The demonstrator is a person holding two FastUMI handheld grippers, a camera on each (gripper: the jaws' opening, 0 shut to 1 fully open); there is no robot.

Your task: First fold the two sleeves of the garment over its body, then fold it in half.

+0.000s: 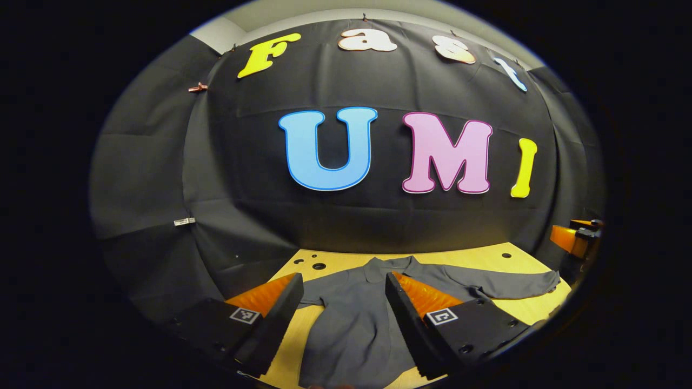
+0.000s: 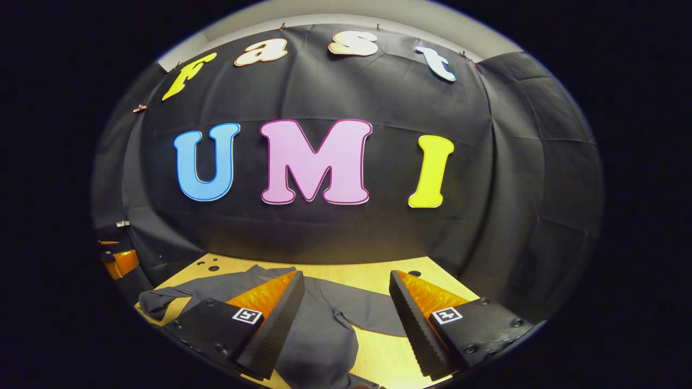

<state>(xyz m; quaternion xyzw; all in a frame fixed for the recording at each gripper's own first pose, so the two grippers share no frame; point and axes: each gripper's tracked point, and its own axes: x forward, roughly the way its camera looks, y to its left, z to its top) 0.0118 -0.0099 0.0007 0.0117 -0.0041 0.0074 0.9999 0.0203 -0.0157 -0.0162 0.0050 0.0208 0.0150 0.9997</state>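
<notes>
We see a grey long-sleeved garment (image 1: 351, 319) spread flat on a light wooden table (image 1: 503, 259), its collar toward the black cloth wall at the back. In the left gripper view, the left gripper (image 1: 343, 294) hangs above the garment's body with its jaws spread wide and nothing held between them; the collar and chest show in the gap between the two fingers. One sleeve (image 1: 513, 283) stretches out flat to the right of that gripper, unfolded, reaching nearly to the table's edge. At the far right edge of this view we catch part of the other gripper, well apart from the cloth.

In the right gripper view, the right gripper (image 2: 346, 294) is likewise wide open and empty, poised over the garment (image 2: 319, 335) near one shoulder. A sleeve (image 2: 367, 310) runs across the gap between its fingers and lies on the table (image 2: 373, 281), while the opposite sleeve (image 2: 162, 300) ends in a bunched cuff off to the left. Neither sleeve is folded over the body.
</notes>
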